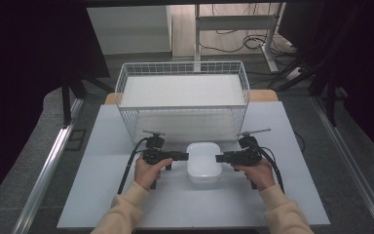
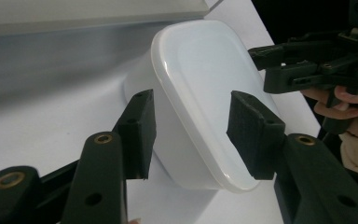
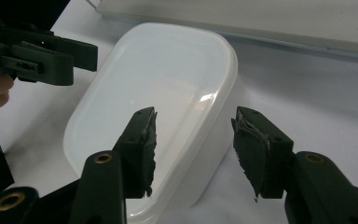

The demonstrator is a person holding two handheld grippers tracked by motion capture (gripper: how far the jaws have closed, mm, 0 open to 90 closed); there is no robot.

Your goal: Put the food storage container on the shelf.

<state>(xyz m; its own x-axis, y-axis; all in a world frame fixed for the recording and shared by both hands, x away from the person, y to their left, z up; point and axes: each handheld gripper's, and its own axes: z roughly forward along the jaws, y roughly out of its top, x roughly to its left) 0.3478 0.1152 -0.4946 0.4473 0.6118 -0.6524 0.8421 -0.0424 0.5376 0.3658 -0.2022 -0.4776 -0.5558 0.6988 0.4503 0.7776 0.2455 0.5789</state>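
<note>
On the white counter, just in front of the wire basket, one white lidded container lay flat between the two grippers. The left gripper pointed in at its left side and the right gripper at its right side. In the left gripper view the fingers stood partly open, straddling the container's edge without pressing on it. In the right gripper view the fingers were likewise partly open around the container's rim, holding nothing. One basket stood close behind, its front wall near the container; nothing lay between grippers and container. No label or writing could be read on the lid.
</note>
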